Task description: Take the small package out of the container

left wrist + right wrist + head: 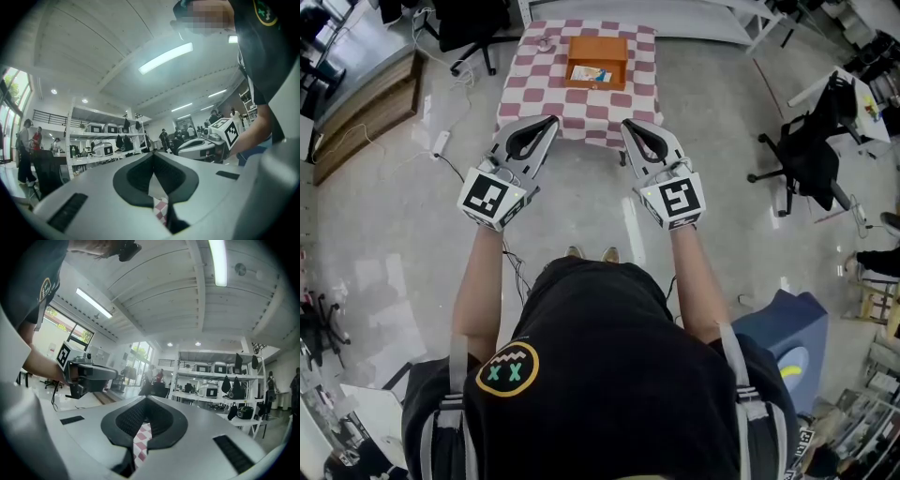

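An orange open box [597, 62] stands on a small table with a red-and-white checked cloth [542, 73] ahead of me. A small pale package [590, 74] lies inside the box. My left gripper [552, 121] and right gripper [628, 125] are held side by side in the air in front of the table's near edge, short of the box. Both are shut with nothing between the jaws. In the left gripper view the jaws of my left gripper [153, 157] meet, with a sliver of checked cloth [161, 208] below. The right gripper view shows my right gripper [146, 400] likewise.
A black office chair [807, 148] and a white desk [863, 98] stand at the right, a blue bin [788, 330] near my right side, a wooden bench [364, 106] at the left. A power strip and cable [441, 143] lie on the floor. Shelving with appliances [105, 145] stands behind.
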`<state>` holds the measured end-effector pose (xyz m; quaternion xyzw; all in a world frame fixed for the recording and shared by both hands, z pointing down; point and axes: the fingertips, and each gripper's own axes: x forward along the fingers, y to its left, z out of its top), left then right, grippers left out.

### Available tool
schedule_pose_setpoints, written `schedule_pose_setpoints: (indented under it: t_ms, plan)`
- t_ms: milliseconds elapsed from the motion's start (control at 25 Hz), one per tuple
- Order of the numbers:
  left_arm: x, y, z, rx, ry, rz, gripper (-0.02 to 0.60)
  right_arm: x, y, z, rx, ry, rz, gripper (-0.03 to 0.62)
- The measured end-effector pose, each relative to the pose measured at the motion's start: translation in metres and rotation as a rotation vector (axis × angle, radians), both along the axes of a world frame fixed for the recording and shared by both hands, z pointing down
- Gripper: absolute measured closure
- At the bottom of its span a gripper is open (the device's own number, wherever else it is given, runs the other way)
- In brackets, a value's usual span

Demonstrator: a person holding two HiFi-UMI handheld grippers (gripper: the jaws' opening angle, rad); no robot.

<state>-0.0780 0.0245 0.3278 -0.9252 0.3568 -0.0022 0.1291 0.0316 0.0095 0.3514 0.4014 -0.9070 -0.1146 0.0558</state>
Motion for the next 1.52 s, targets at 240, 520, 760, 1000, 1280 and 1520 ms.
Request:
schedule_pose_setpoints:
  t_ms: [240,520,760,1000,1280,1520]
  plan:
    - [0.003,-0.003,0.001,-0.001,0.001,0.007,0.565,0.001,-0.004,0.003,0.002,0.010,0.003,0.576]
    - [0.003,-0.005,0.000,-0.004,0.001,0.008,0.565,0.003,-0.008,0.006,-0.016,0.008,0.020,0.576]
    - [0.004,-0.007,0.002,-0.002,-0.005,0.011,0.565,0.005,-0.011,0.009,-0.029,0.005,0.026,0.550]
    - [0.004,-0.008,0.003,-0.006,0.000,0.011,0.565,0.007,-0.014,0.012,-0.041,0.004,0.032,0.494]
    - [0.008,-0.009,0.003,-0.009,0.003,0.016,0.565,0.010,-0.018,0.015,-0.064,-0.005,0.035,0.299]
    - [0.007,-0.014,0.004,-0.015,0.010,0.013,0.565,0.011,-0.022,0.017,-0.064,0.003,0.030,0.201]
